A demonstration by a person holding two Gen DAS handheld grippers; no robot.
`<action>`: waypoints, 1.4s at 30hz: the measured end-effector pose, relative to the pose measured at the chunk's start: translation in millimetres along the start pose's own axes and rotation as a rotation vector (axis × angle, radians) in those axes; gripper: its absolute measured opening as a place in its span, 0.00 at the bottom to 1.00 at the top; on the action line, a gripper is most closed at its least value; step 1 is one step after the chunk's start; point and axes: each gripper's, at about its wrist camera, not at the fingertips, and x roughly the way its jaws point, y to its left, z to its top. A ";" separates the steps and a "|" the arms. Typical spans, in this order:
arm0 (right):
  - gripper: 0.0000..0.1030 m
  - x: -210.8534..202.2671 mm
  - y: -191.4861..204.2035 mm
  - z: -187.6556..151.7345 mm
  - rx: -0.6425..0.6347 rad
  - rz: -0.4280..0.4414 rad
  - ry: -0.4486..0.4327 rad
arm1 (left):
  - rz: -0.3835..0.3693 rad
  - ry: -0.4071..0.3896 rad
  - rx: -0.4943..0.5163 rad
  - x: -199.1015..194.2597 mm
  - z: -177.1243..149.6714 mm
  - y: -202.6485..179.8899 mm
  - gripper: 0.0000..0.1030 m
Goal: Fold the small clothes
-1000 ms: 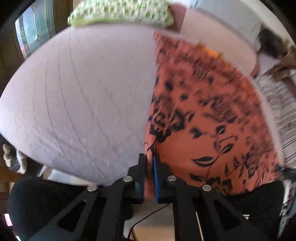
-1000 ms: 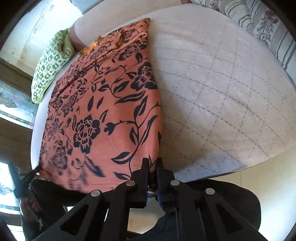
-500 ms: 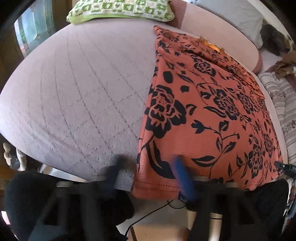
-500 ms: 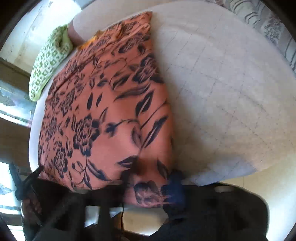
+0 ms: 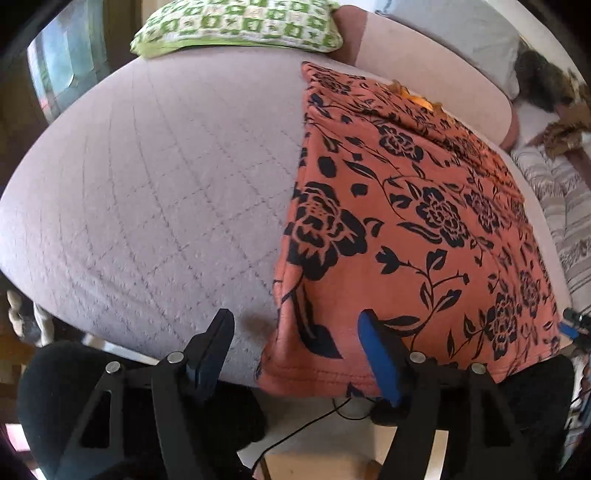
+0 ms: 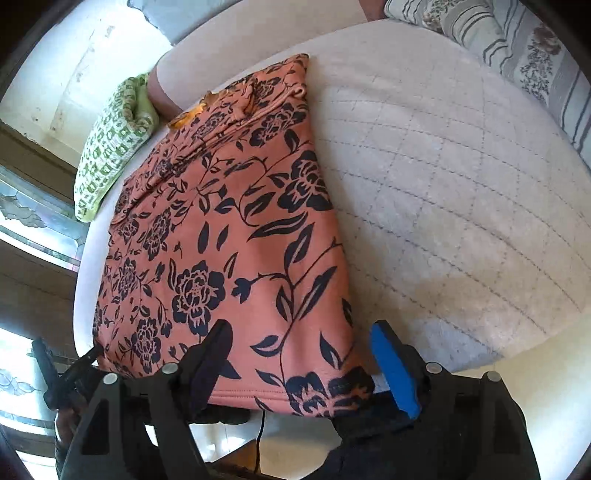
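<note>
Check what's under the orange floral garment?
The orange garment with black floral print lies flat on a pale quilted round cushion, its near hem hanging over the cushion's front edge. Whatever lies under the fabric is covered. Both claws, left and right, are open.

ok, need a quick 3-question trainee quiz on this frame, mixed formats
1. True or false: the left gripper is clamped on the orange floral garment.
2. Multiple choice: the green patterned pillow lies A) on the garment, B) at the far edge of the quilted mattress, C) on the floor.
3. Fill in: the right gripper has its jaws ____.

Key: 1 false, both are open over the garment's near hem; 2 B; 3 open.
</note>
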 end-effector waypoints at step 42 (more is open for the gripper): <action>0.94 74.8 36.1 243.9 -0.080 0.007 -0.238 | -0.047 -0.134 0.070 105.5 241.3 -12.6 0.74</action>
